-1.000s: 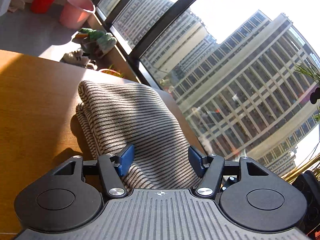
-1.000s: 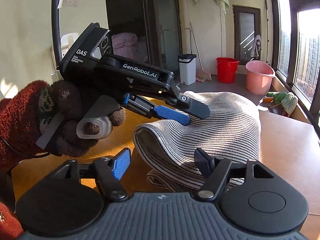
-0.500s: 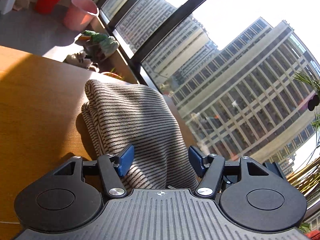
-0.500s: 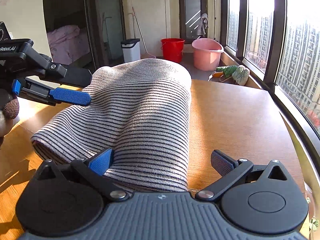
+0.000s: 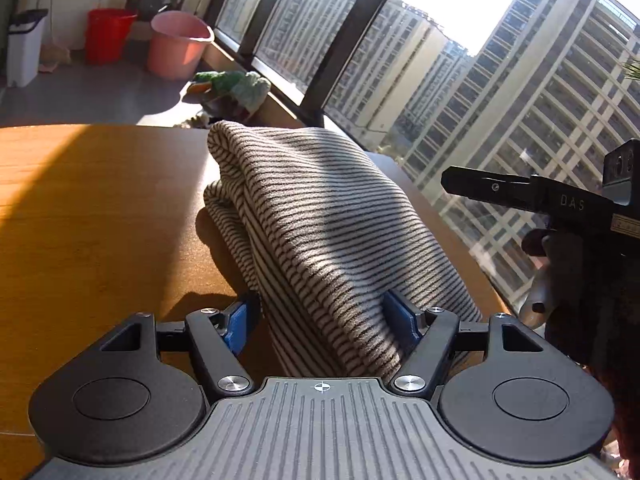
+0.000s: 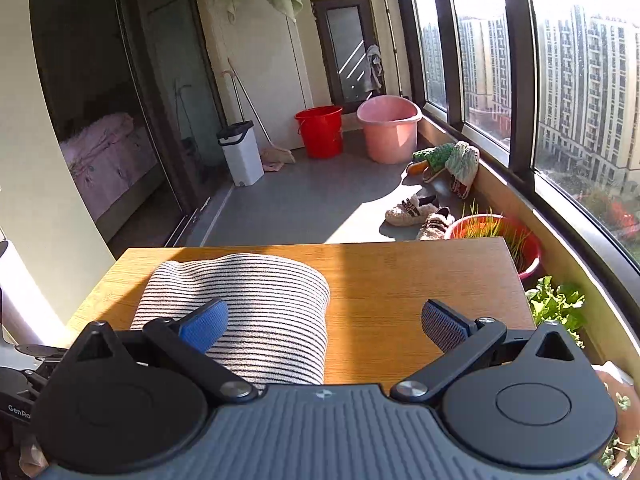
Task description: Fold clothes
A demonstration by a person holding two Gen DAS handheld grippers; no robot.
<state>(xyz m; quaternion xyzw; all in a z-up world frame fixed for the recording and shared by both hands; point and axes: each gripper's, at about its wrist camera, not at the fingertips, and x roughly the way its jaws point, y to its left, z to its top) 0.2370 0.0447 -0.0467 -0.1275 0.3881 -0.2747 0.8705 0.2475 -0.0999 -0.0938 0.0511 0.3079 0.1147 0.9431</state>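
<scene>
My left gripper point(image 5: 320, 312) has its blue pads point(image 5: 236, 322) on either side of a bunched edge of the striped garment point(image 5: 316, 208); cloth fills the gap and seems pinched. The garment lies folded in a hump on the wooden table point(image 5: 100, 216), near the window edge.

Left wrist view also catches my right gripper point(image 5: 500, 190) from the side, hanging off to the right of the garment, apart from it; spread not readable there.

Right wrist view settles it: right gripper point(image 6: 324, 326) spread wide, nothing between the fingers point(image 6: 444, 326), left finger over the garment point(image 6: 256, 312), right one over bare table point(image 6: 400, 280).

Only this view shows the floor: red bucket point(image 6: 320, 130), pink basin point(image 6: 390, 128), white bin point(image 6: 242, 152), slippers point(image 6: 418, 216).
</scene>
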